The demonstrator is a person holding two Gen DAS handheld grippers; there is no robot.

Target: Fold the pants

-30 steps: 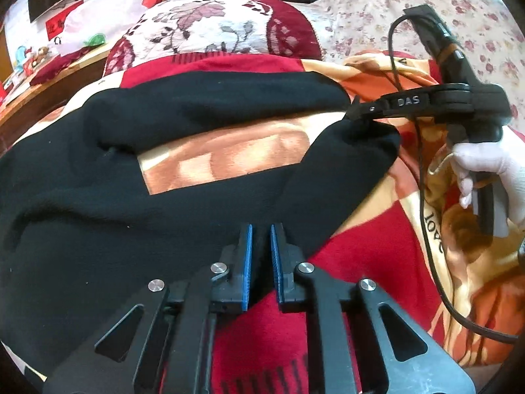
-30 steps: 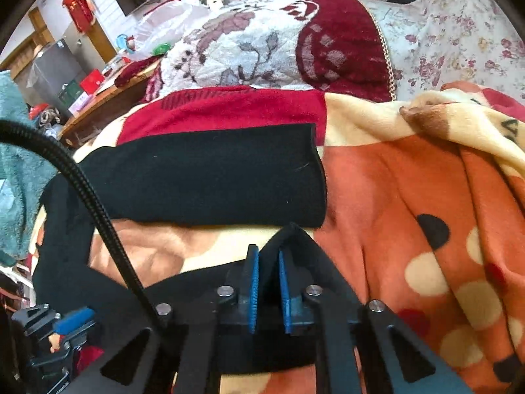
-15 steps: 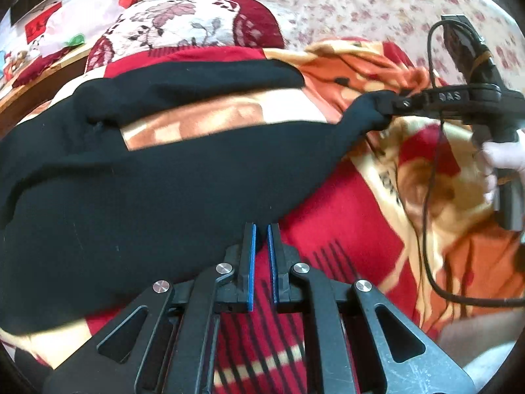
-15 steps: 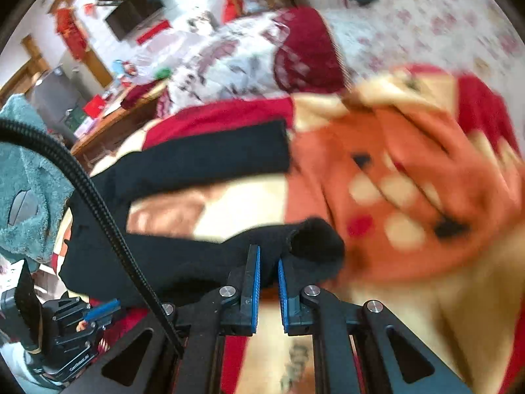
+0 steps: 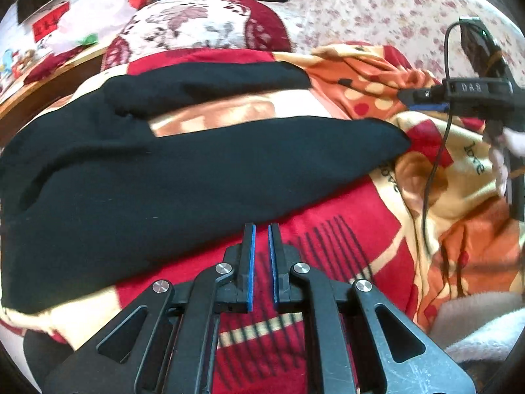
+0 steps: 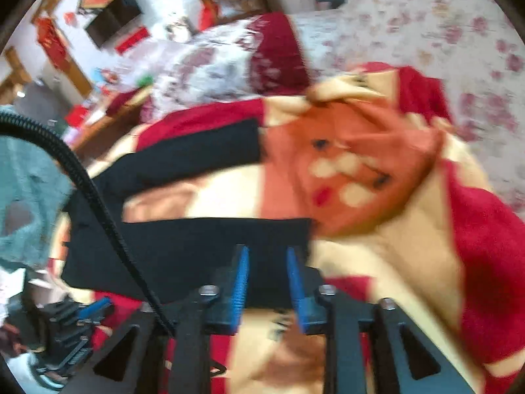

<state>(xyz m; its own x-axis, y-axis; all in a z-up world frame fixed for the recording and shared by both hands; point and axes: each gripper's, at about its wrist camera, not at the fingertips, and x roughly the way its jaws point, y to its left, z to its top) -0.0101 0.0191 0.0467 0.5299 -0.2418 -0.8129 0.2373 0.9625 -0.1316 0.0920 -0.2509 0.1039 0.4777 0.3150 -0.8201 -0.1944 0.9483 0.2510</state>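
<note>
Black pants [image 5: 164, 180] lie spread on a red and orange blanket [image 5: 344, 229], both legs stretched to the right with a gap between them. My left gripper [image 5: 261, 229] is shut and holds nothing, its tips just off the near edge of the pants, over red blanket. My right gripper [image 5: 407, 97] hovers above and right of the near leg's end [image 5: 393, 138], apart from it. In the blurred right wrist view its jaws [image 6: 267, 256] are opening; the black leg [image 6: 197, 243] lies flat below them, and the pads do not press on it.
A floral and maroon pillow [image 5: 203, 29] and a flowered sheet [image 5: 377, 10] lie beyond the blanket. A wooden ledge [image 5: 49, 75] with clutter runs along the left. A black cable [image 5: 430, 177] hangs from the right gripper, and a gloved hand [image 5: 502, 164] holds it. Teal cloth [image 6: 26, 197] hangs at left.
The right gripper drew the near leg's end out to the right, then let it go and lifted away. The left gripper slid back off the black cloth onto the red blanket.
</note>
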